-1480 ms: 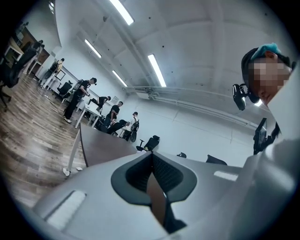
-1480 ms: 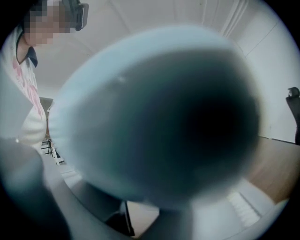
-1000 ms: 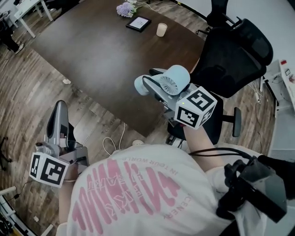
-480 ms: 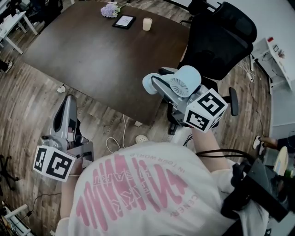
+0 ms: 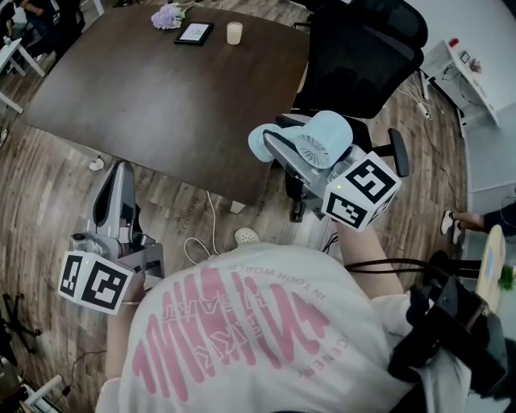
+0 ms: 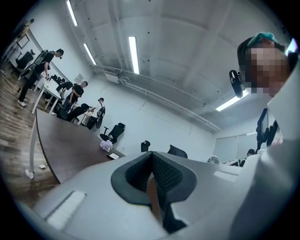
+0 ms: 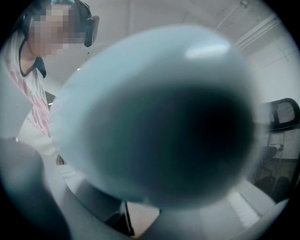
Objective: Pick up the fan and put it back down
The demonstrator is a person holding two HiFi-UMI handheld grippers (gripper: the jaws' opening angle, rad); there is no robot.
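Observation:
A pale blue fan [image 5: 321,139] hangs in the air over the table's near corner, in front of the chair. My right gripper [image 5: 278,152] is shut on it, the grey jaws running along either side of its body. In the right gripper view the fan [image 7: 154,117] fills nearly the whole picture as a blurred blue bulk. At the lower left my left gripper [image 5: 122,174] is held over the wooden floor. Its dark pads [image 6: 161,174] meet with nothing between them, so my left gripper [image 6: 151,161] is shut.
The dark brown table [image 5: 161,97] carries purple flowers [image 5: 167,16], a small tablet [image 5: 194,32] and a pale cup [image 5: 235,33] at its far end. A black office chair [image 5: 363,56] stands right of the table. A cable and a white disc [image 5: 246,236] lie on the floor.
My right gripper has carried the fan a little up and to the right. The head view has swung, so the table and chair slid leftward. The left gripper shifted only slightly.

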